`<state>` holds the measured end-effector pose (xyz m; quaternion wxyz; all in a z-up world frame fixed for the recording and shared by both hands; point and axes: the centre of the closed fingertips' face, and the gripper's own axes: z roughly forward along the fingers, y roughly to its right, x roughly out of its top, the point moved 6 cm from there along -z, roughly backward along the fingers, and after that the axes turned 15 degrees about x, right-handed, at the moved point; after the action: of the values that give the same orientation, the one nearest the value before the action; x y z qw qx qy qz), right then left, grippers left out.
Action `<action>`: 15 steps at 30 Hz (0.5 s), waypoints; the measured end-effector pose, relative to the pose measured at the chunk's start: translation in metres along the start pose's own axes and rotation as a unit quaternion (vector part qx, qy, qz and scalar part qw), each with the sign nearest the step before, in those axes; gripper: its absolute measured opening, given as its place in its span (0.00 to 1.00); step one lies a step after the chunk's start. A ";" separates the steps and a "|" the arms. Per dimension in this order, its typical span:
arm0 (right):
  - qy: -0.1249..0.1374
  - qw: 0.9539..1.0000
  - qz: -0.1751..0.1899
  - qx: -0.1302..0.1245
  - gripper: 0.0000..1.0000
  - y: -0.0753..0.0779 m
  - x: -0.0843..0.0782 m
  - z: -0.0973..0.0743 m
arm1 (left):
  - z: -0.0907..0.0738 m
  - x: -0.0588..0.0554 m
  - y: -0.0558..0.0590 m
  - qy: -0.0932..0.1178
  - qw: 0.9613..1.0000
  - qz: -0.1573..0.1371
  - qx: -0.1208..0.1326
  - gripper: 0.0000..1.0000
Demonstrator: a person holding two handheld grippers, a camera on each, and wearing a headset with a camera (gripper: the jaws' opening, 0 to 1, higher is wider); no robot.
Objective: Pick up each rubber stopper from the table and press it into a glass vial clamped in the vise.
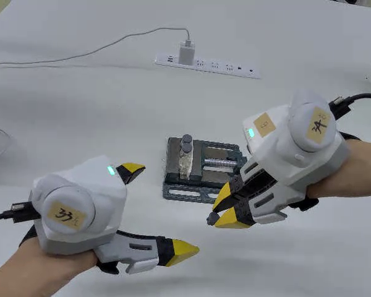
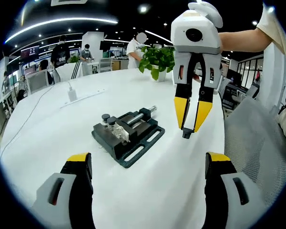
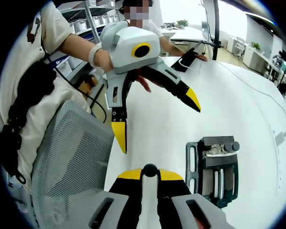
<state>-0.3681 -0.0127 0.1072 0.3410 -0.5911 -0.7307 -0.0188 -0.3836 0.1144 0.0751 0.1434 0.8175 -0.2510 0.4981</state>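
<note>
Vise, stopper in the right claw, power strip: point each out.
vise [image 1: 191, 184], head view, front of its base.
stopper [image 3: 150, 169], right gripper view, its dark rounded end.
power strip [image 1: 222, 66], head view, its white top face.

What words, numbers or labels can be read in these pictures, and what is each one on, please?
"33": handwritten on the round tan sticker on the left hand-held gripper; a small mark after it is unreadable.
"34": handwritten, turned sideways, on the tan label on the right hand-held gripper.
A second sticker there: too small to read.
Power strip: no legible print.
</note>
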 end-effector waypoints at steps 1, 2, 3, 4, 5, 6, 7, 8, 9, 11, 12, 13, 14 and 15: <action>-0.001 1.000 0.001 0.000 0.06 0.000 0.000 0.000 | -0.001 0.000 -0.002 0.000 1.000 -0.001 0.003 0.99; -0.002 1.000 0.001 0.000 0.06 0.001 -0.001 0.000 | -0.001 -0.001 -0.004 -0.001 1.000 -0.005 0.009 0.99; -0.004 1.000 -0.001 -0.001 0.06 0.002 -0.001 -0.001 | -0.002 -0.002 -0.005 -0.003 1.000 -0.003 0.010 0.99; -0.007 1.000 -0.002 -0.002 0.06 0.003 -0.001 -0.001 | -0.003 -0.002 -0.006 -0.004 1.000 -0.004 0.012 0.99; -0.011 1.000 -0.004 -0.003 0.06 0.004 -0.002 -0.002 | -0.003 -0.003 -0.008 -0.004 1.000 -0.005 0.015 0.99; -0.013 1.000 -0.005 -0.004 0.06 0.005 -0.001 -0.003 | -0.004 -0.003 -0.009 -0.003 1.000 -0.006 0.017 0.99; -0.016 1.000 -0.007 -0.004 0.06 0.006 -0.001 -0.004 | -0.005 -0.003 -0.010 -0.003 1.000 -0.008 0.017 0.99; -0.020 1.000 -0.011 -0.007 0.06 0.009 0.000 -0.006 | -0.005 -0.003 -0.010 -0.003 1.000 -0.010 0.019 0.99; -0.024 1.000 -0.013 -0.008 0.06 0.010 0.000 -0.008 | -0.005 -0.003 -0.011 -0.004 1.000 -0.010 0.021 0.99; -0.034 0.999 -0.020 -0.012 0.06 0.015 0.002 -0.011 | -0.006 -0.004 -0.011 -0.005 1.000 -0.008 0.022 0.99; -0.040 0.999 -0.026 -0.014 0.06 0.018 0.004 -0.013 | -0.006 -0.003 -0.012 -0.004 1.000 -0.009 0.023 0.99; -0.045 0.998 -0.031 -0.016 0.06 0.021 0.005 -0.015 | -0.007 -0.004 -0.012 -0.004 1.000 -0.009 0.024 0.99; -0.049 0.998 -0.034 -0.019 0.06 0.023 0.006 -0.017 | -0.007 -0.004 -0.012 -0.005 1.000 -0.009 0.026 0.99; -0.052 0.998 -0.039 -0.020 0.06 0.026 0.009 -0.019 | -0.007 -0.004 -0.013 -0.006 1.000 -0.009 0.029 0.99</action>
<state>-0.3365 -0.0054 0.1166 0.2894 -0.5693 -0.7693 -0.0157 -0.3829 0.1301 0.0748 0.1229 0.8266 -0.2301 0.4986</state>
